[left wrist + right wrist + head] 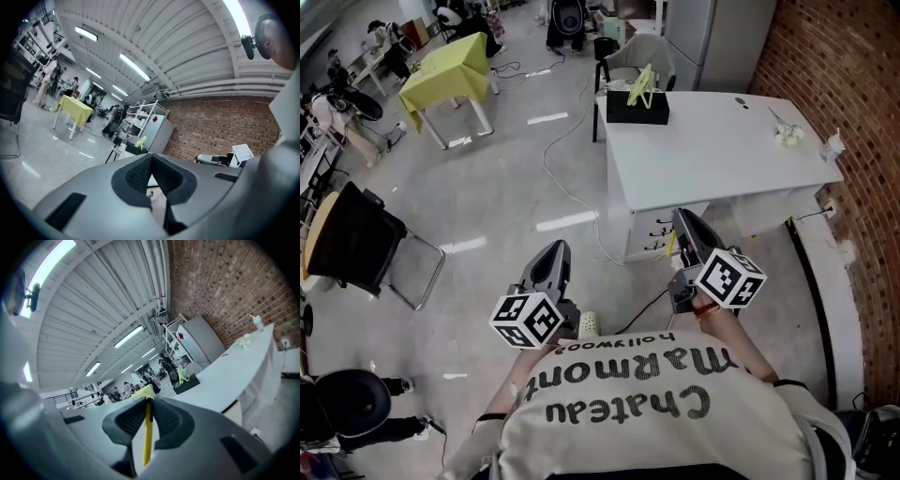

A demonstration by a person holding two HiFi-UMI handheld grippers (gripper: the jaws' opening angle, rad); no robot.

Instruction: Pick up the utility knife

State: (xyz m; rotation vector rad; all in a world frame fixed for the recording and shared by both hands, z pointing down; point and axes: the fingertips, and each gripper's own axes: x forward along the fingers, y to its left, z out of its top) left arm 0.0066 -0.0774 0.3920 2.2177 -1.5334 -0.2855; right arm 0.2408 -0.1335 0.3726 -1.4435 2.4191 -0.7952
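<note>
Right gripper view: the right gripper is seen with its jaws closed on a thin yellow utility knife, which is pinched edge-on between the ribbed pads and runs back toward the camera.
Left gripper view: the left gripper is shown with its jaws brought together at the tips; nothing is held between them.
Head view: both grippers are held in the air in front of the person's chest, above the floor and well apart from the white counter.
Where the knife is: off the counter, carried in the right jaws alone.
Task stage: the pick-up is judged done, since the knife is lifted and is borne by nothing but the gripper.
Risk, slipping: the knife is gripped across its thin faces, and much of its length is left unsupported. A sharp swing or a loosened squeeze could let it pivot or slide out, and it would be dropped onto the hard floor.
Risk, blade: whether the blade is extended cannot be told. If it is, harm could be done by a careless sweep toward the body or toward the left gripper just beside it.
Risk, cable: a cable is laid across the floor toward the counter and could be caught underfoot if the counter is approached.
</note>
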